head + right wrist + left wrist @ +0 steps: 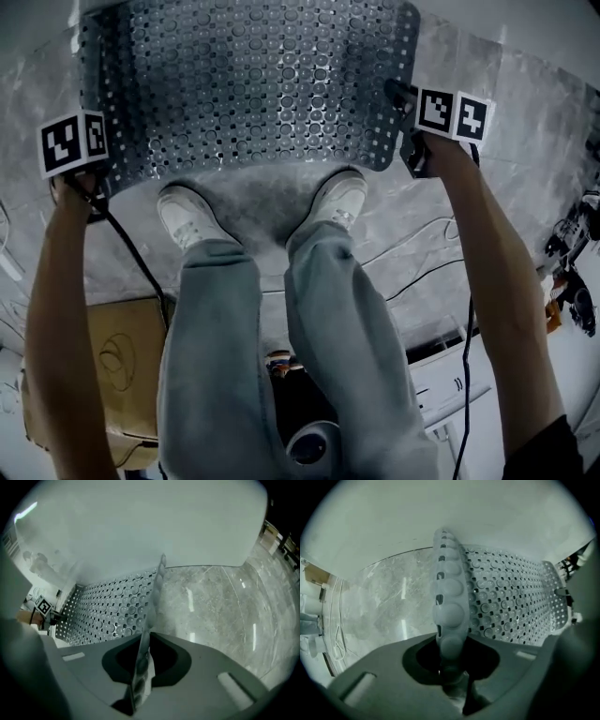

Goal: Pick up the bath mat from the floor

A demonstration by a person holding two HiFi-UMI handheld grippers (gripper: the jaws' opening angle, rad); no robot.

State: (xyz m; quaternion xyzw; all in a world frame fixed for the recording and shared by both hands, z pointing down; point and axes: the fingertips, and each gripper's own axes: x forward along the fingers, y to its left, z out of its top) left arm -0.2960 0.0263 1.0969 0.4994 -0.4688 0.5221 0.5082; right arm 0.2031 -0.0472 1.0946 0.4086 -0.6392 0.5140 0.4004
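Observation:
The bath mat [253, 84] is a translucent grey sheet full of round holes and suction cups, spread on the marble floor ahead of my feet. My left gripper [94, 183] is at its near left corner. In the left gripper view the mat's [506, 597] bumpy edge stands upright and runs down between the jaws of the left gripper [450, 667], which are shut on it. My right gripper [408, 127] is at the mat's right edge. In the right gripper view the thin edge of the mat [112, 606] is pinched in the right gripper [140, 667].
Two white shoes [187, 216] [339, 199] stand on the floor at the mat's near edge. A cardboard box [122, 366] lies at the lower left. Black cables [141, 267] trail over the floor. A white unit [450, 375] sits at the lower right.

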